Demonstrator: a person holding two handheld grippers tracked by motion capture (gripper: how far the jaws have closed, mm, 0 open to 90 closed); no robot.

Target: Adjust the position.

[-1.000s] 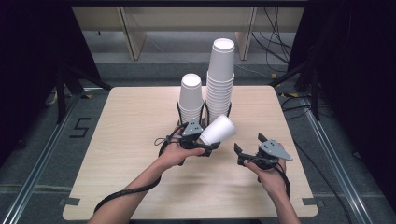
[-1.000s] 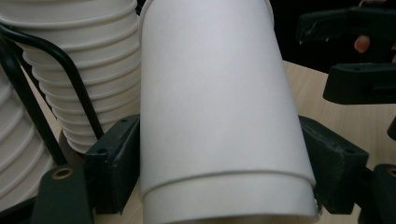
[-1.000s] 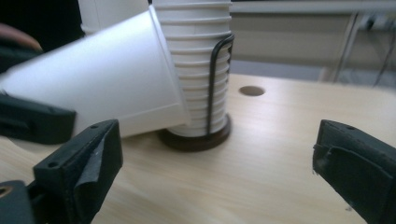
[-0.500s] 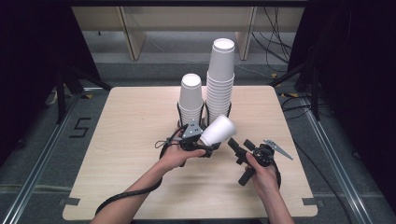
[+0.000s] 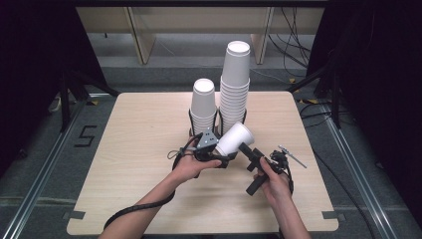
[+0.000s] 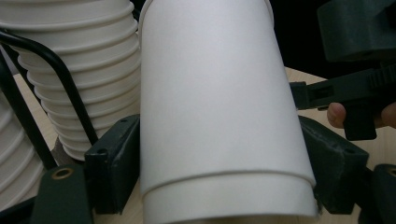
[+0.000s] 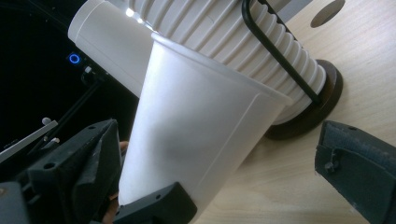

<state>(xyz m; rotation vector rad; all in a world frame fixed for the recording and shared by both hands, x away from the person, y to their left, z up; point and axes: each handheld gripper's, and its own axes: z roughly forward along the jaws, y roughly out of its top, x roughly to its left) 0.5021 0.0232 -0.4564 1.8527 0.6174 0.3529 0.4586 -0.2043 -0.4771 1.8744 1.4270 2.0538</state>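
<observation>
My left gripper [image 5: 220, 151] is shut on a white paper cup [image 5: 235, 139], held tilted above the table with its mouth up and to the right. In the left gripper view the cup [image 6: 215, 107] fills the space between both black jaws. My right gripper [image 5: 252, 170] is turned on its side just right of the cup, open. In the right gripper view the cup [image 7: 196, 135] lies between its wide-spread jaws, closer to the left one and touching neither. The left gripper's jaw grips the cup's lower end there.
Two stacks of white cups stand in black wire holders behind the grippers: a short stack [image 5: 204, 105] and a tall stack [image 5: 235, 82]. The tall stack's round base [image 7: 322, 100] sits close behind the held cup. The wooden table [image 5: 124, 149] extends left and right.
My right gripper has rolled onto its side and moved left, bringing its open jaws around the held cup. The left gripper and cup have stayed nearly still.
</observation>
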